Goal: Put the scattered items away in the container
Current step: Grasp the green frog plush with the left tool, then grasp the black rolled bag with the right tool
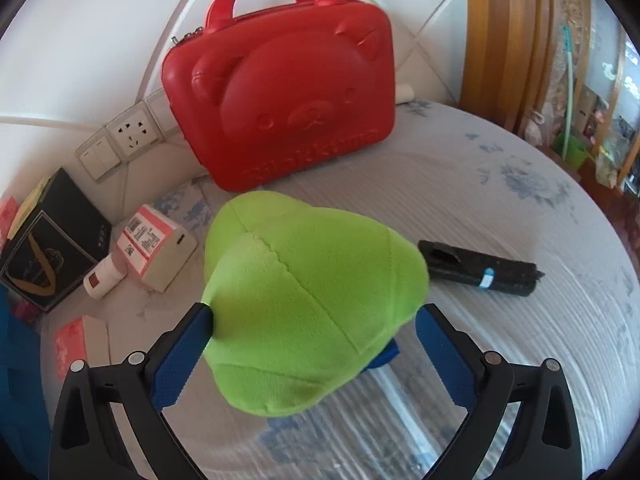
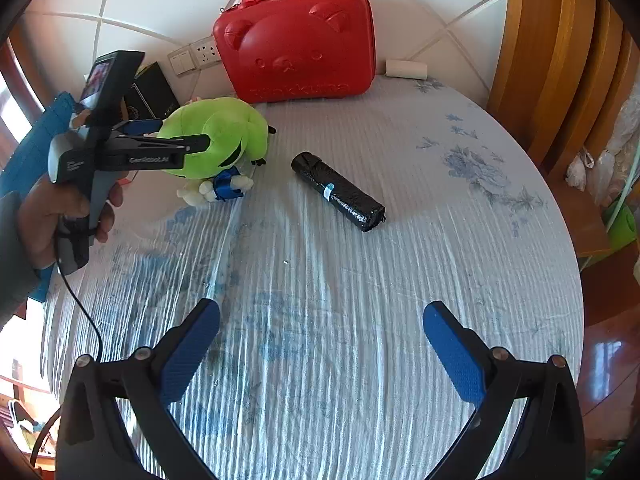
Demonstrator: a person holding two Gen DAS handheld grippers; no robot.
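Right gripper: right gripper (image 2: 320, 344) hovers low over the near part of the table, its blue pads spread wide with nothing between them.
Near table: bare striped cloth of the table (image 2: 320, 280) lies ahead of those fingers, open up to the black roll.
Left gripper: left gripper (image 1: 312, 320) is closed around the green plush toy (image 1: 312, 308); both blue pads press into its sides.
Plush toy: in the right wrist view the toy (image 2: 224, 132) sits at the table's left side, its white and blue lower part on or just above the cloth, I cannot tell which.
Black roll: the black roll (image 2: 338, 190) lies flat near the table's middle, right of the toy and apart from it, with clear cloth on all sides.
Table edge: the rim curves away on the right, next to wooden furniture (image 2: 560, 60).
Red case: the red case (image 2: 296, 44) stands upright and zipped shut at the far edge against the wall.
Left clutter: boxes (image 1: 160, 248) and a small bottle (image 1: 104, 274) crowd the far left corner beside the case.
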